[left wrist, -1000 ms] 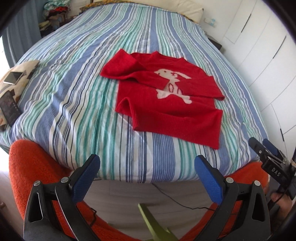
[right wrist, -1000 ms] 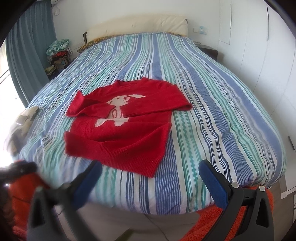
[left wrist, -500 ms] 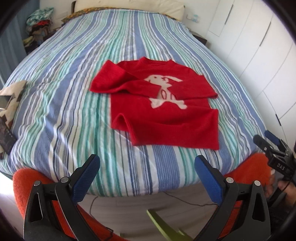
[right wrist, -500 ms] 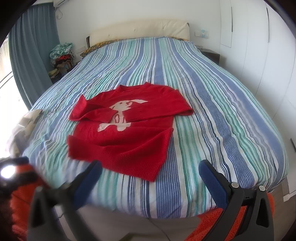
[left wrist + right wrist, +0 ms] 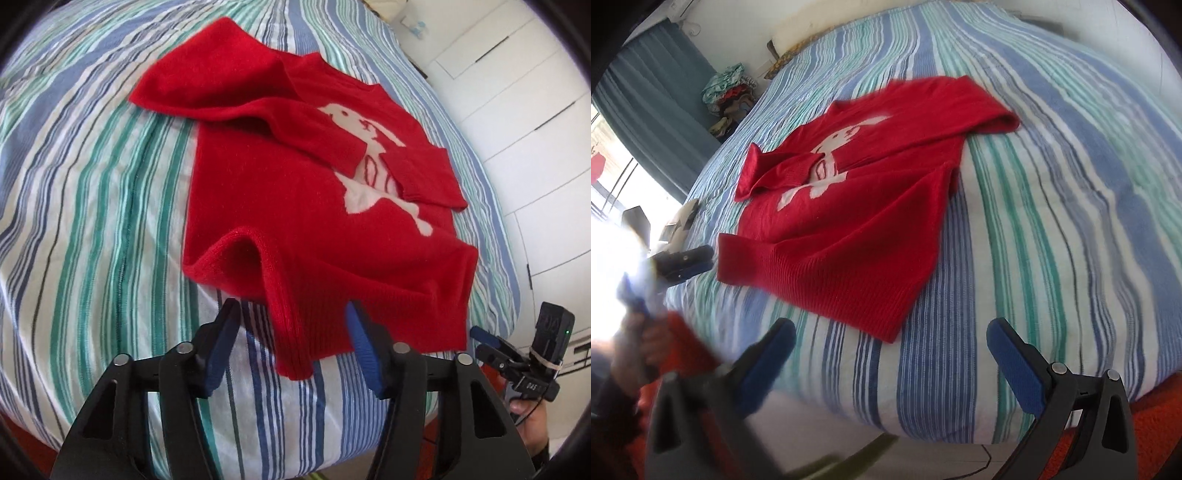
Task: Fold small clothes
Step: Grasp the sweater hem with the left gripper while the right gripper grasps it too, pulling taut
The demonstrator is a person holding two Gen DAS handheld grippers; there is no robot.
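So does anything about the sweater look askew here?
Yes: the red sweater lies crooked on the striped bed, its near hem corner humped up just ahead of the open left gripper.

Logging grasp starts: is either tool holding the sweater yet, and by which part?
Nothing is held. The left tool is open, its jaws straddling the sweater's near hem corner without closing. The right tool is open and short of the hem.

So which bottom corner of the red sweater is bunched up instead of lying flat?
The hem corner of the red sweater in front of the left gripper: it humps up in a fold, while the other corner, before the right gripper, lies flat.
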